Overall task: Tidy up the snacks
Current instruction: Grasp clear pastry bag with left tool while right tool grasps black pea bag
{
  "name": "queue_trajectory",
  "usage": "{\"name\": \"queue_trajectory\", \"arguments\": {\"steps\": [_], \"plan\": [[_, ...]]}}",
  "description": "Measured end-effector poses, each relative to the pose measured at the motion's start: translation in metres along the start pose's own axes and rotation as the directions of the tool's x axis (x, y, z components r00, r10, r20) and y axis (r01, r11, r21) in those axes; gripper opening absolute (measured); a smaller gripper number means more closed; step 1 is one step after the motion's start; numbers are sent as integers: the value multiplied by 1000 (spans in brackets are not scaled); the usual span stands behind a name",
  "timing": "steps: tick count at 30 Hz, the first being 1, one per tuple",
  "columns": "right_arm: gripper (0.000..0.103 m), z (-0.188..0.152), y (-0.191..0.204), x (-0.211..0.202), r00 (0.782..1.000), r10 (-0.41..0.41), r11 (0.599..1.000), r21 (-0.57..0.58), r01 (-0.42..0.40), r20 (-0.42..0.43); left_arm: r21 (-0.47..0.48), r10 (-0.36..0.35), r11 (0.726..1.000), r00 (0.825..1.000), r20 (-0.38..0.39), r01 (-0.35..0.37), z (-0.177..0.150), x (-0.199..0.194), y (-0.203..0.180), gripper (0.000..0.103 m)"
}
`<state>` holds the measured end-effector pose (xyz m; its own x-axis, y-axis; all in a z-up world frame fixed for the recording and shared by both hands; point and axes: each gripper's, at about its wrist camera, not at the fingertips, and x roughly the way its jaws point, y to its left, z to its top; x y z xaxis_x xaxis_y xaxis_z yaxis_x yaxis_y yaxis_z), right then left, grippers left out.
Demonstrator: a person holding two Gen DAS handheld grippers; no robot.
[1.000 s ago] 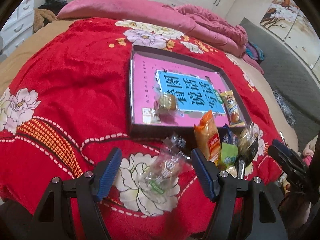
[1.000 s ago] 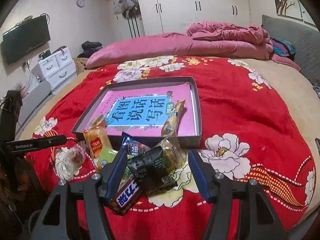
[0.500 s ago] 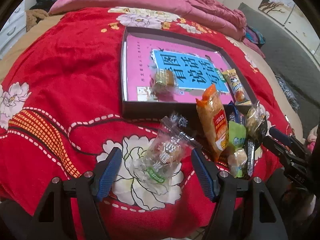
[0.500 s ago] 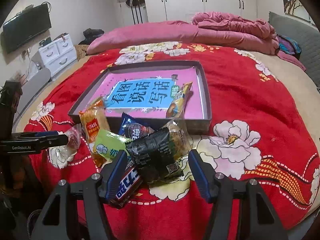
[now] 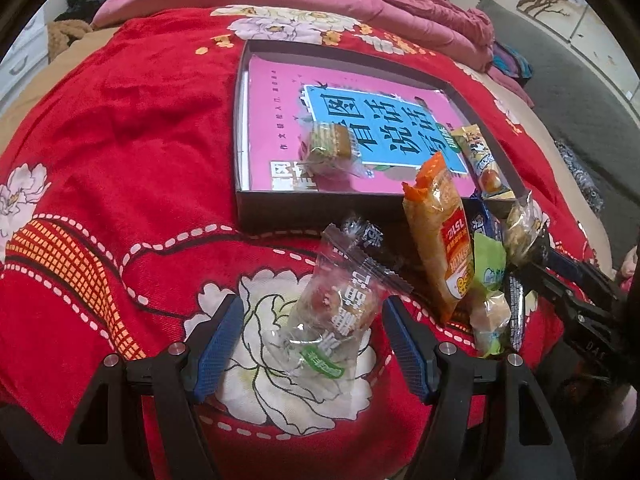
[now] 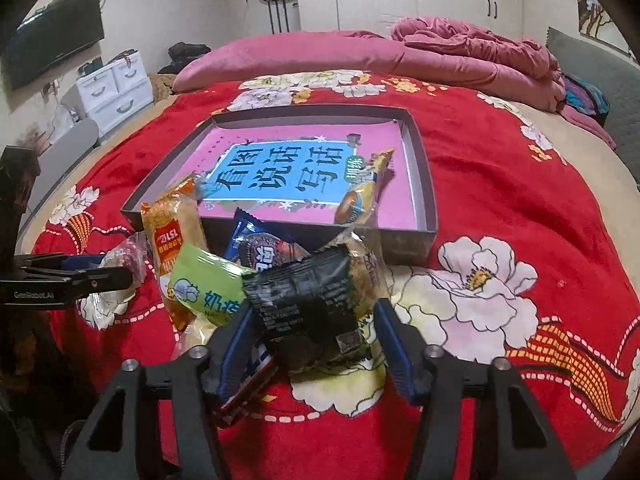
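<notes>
A dark shallow box [image 5: 312, 210] [image 6: 424, 168] with a pink and blue book inside lies on the red blanket. It holds a small wrapped cake [image 5: 328, 146] and a long yellow snack pack [image 5: 480, 162] [image 6: 362, 190]. My left gripper [image 5: 310, 338] is open around a clear-wrapped pastry [image 5: 340, 308] on the blanket. My right gripper [image 6: 314, 346] is open around a black-wrapped snack [image 6: 308, 304]. An orange pack [image 6: 172, 232], a green pack [image 6: 204, 286] and a blue cookie pack [image 6: 260, 250] lie piled in front of the box.
A red floral blanket [image 6: 500, 200] covers the bed, with pink bedding [image 6: 460, 52] heaped at the far end. White drawers [image 6: 116, 92] and a wall TV [image 6: 52, 36] stand at the left. The bed edge drops off just below both grippers.
Both grippers have moved forward and down, closer to the snacks. The clear pastry now sits between the left fingers and the black snack between the right fingers.
</notes>
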<state>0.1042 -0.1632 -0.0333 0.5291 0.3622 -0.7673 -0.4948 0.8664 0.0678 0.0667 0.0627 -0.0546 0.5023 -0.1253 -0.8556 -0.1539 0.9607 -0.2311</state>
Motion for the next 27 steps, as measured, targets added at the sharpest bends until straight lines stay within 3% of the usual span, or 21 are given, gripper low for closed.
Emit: {"name": "queue_trajectory", "arguments": {"steps": [6, 13, 17, 18, 27], "plan": [[44, 1, -3, -3, 1000, 9, 1000, 9, -9, 17, 23, 2, 1000, 1000, 4, -2, -1, 2, -4, 73], [42, 3, -13, -14, 999, 8, 998, 54, -11, 52, 51, -8, 999, 1000, -8, 8, -3, 5, -9, 46], [42, 5, -12, -20, 997, 6, 998, 56, -10, 71, 50, -22, 998, 1000, -4, 23, -3, 3, -9, 43], [42, 6, -12, -21, 997, 7, 998, 56, -11, 76, 51, -27, 998, 1000, -1, 27, -3, 2, -9, 38], [42, 14, -10, -35, 992, 5, 998, 68, -14, 123, 47, -51, 998, 993, 102, 46, 2, -25, -9, 38]]}}
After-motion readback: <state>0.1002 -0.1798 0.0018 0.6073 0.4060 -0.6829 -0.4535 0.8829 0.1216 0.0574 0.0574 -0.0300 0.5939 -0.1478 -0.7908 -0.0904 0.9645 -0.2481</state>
